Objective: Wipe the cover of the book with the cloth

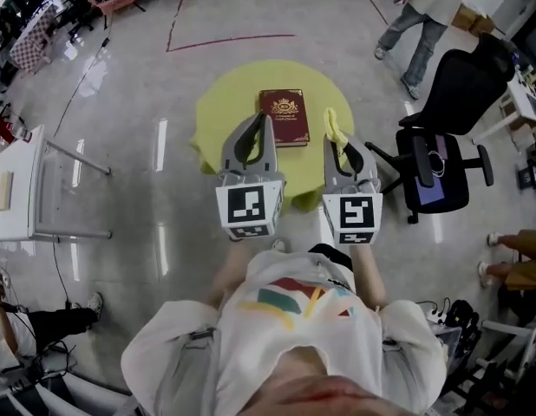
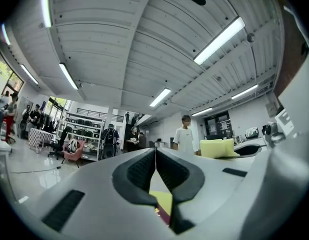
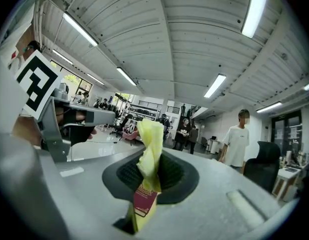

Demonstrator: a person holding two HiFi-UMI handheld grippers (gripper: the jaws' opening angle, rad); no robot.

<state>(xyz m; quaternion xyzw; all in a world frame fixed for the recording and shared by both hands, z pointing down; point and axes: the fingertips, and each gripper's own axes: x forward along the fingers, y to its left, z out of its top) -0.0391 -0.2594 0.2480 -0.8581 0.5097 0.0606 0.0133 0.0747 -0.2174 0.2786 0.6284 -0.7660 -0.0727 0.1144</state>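
**Nearly at the book, cloth gripped, wipe not yet begun**

From the head view: a dark red hardback book with a gold emblem [image 1: 284, 116], lying closed and flat near the middle of the round yellow-covered desk [image 1: 218, 111], a shade toward one o'clock. Nothing resting on the cover, and no cloth contact yet.

On the right gripper [image 1: 339, 146]: fingers clamped on a twisted strip of pale yellow cloth [image 1: 334, 125], pinched upright between the pads, free end poking past the tips toward twelve o'clock. Book at about ten o'clock of those tips, near but apart.

On the left gripper [image 1: 261, 121]: fingers pressed together with nothing between them, tips over the book's left edge, at nine o'clock of the cover. Height above it not readable from here.

Judged step: the approach, with both grippers held roughly level over the near side of the desk.

Next move, as a judgement:
- Swing the right gripper toward ten o'clock and tip it down to lay the loose cloth end on the cover, then drag across.
- Possibly settle the left gripper's closed fingers on the book's edge against sliding.
- Worth guarding against: hard fingertips scraping the cover, given so little cloth beyond them.

Containers: none visible on the desk, so no contents to report.
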